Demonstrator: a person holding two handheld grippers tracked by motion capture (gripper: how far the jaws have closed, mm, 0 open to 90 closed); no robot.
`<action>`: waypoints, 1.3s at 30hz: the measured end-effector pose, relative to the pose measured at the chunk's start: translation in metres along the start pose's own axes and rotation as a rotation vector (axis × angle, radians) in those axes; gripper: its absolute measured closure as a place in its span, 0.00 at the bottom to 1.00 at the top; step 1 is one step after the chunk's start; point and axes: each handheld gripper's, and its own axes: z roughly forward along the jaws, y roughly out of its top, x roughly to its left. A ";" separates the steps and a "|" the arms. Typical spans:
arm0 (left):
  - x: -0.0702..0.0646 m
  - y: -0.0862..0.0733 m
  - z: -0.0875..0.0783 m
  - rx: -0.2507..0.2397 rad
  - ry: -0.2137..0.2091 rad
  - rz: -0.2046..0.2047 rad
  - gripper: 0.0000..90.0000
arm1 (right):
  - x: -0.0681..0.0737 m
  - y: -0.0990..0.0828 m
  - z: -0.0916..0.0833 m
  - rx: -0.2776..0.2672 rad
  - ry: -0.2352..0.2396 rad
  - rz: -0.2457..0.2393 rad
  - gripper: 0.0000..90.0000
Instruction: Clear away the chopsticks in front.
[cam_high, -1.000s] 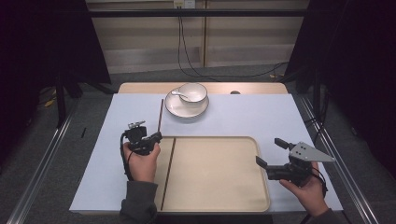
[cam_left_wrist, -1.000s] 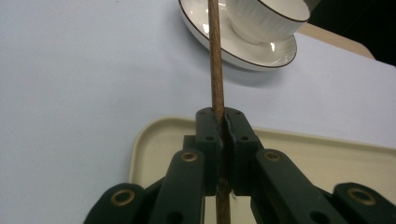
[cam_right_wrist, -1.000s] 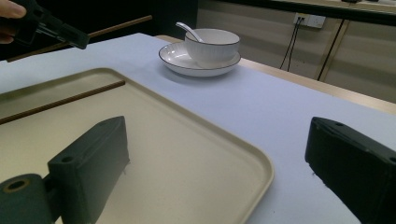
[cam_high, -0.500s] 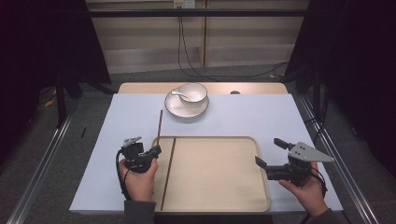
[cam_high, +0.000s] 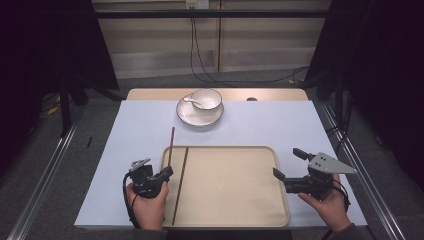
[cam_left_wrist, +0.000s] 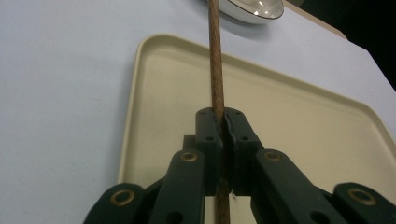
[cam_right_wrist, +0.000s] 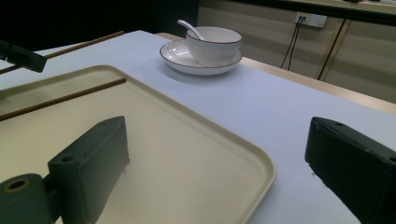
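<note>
A chopstick (cam_high: 170, 147) is clenched in the left gripper (cam_high: 166, 173) over the tray's (cam_high: 235, 220) left rim, near the desk's (cam_high: 125, 140) front-left corner. A second chopstick (cam_high: 180, 184) is laid inside the tray. The right gripper (cam_high: 289, 163) is held released at the tray's right edge.

High view above near edge, facing down over tray (cam_high: 225, 155). Gripper views low, close; both share tray (cam_left_wrist: 154, 65) (cam_right_wrist: 187, 140), bowl (cam_right_wrist: 213, 44).

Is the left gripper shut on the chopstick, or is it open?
Shut. In the left gripper view the left gripper has both black jaws pressed against the brown chopstick, which runs out over the tray.
</note>
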 end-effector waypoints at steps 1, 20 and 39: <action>-0.001 -0.002 -0.001 0.001 0.008 -0.014 0.95 | 0.000 0.000 0.000 0.000 0.001 0.001 0.07; 0.001 -0.022 -0.005 0.062 0.005 -0.016 0.95 | 0.001 0.000 0.000 0.005 0.001 -0.002 0.07; 0.004 -0.030 -0.003 0.129 0.011 -0.017 0.95 | 0.001 0.001 0.001 -0.002 0.002 -0.004 0.07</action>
